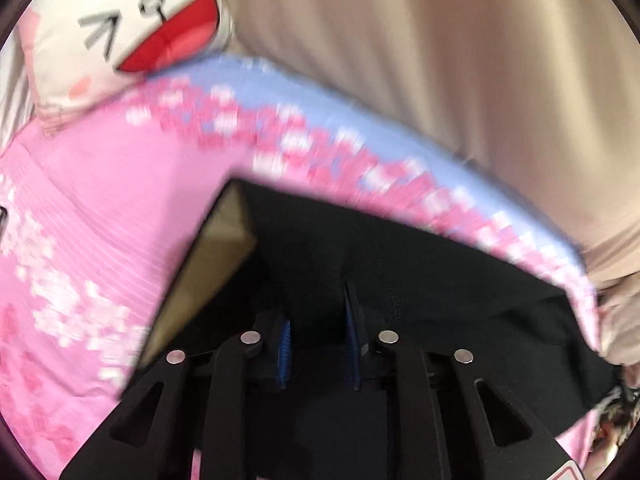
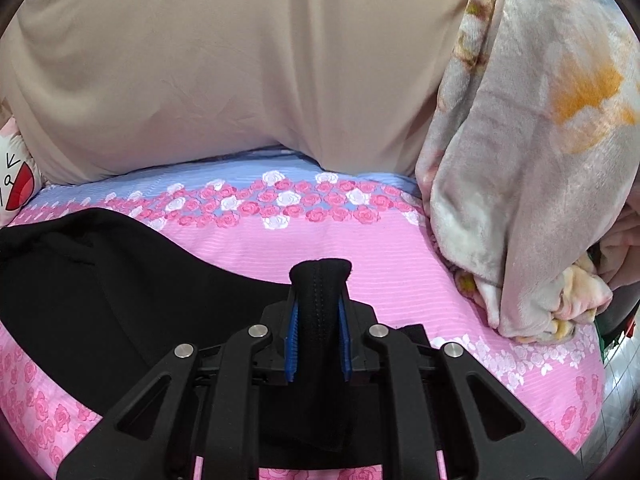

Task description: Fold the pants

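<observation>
My right claw is clamped on a bunched edge of the black pants, which poke out past the blue pads. My left claw stands part open over the pants, holding nothing I can see; the view is blurred. The pants lie on the pink sheet. Risk: one-sided lifting skews the fold, and the thick bunch may slip out.

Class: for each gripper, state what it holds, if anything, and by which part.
The right gripper pinches a bunched fold at the black pants' edge. For the left gripper, it cannot be told.
</observation>
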Motion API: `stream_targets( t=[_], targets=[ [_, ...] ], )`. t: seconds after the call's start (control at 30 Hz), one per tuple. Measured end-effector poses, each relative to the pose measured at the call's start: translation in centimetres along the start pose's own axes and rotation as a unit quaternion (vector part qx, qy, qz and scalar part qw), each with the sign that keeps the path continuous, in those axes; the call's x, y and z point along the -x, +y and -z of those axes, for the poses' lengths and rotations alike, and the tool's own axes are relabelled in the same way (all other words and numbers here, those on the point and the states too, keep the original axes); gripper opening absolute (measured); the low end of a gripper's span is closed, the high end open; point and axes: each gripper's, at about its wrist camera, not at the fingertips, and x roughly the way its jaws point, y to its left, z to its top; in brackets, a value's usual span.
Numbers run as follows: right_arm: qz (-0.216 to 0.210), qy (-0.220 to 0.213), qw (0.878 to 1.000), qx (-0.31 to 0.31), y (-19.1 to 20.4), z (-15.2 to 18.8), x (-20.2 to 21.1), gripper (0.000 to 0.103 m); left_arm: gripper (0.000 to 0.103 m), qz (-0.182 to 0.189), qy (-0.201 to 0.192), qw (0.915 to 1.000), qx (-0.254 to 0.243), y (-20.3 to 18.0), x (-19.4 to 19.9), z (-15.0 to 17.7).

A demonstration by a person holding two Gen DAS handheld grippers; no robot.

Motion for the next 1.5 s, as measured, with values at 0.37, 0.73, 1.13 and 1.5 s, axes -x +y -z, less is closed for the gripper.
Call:
stream_targets(
  t=[0.37, 0.73, 1.13, 1.5],
  targets=[
    [0.024, 0.053, 0.998, 0.013, -1.8, 3.4, -1.8, 0.016, 0.011, -0.096, 0.068, 0.9926, 0.029, 7.6, 2.9, 6.8],
    [0.039, -0.055, 0.998, 0.02, -0.8, -1.6, 2.5, 0.018, 0.01, -0.116, 0.062, 0.9913, 0.007, 6.6, 2.2, 5.3],
    [0.086, 0.04, 0.989, -0.114, -9.4, 9.2, 7.9, 0.059, 0.022, -0.213, 0.0, 0.9766, -0.032, 4.9, 7.8, 5.7],
    [0.009, 0.136, 0.986, -0.095, -3.4, 2.1, -5.2, 0.055, 0.051, -0.085, 0.048, 0.983, -0.155, -12.3, -1.9, 4.5]
  ],
)
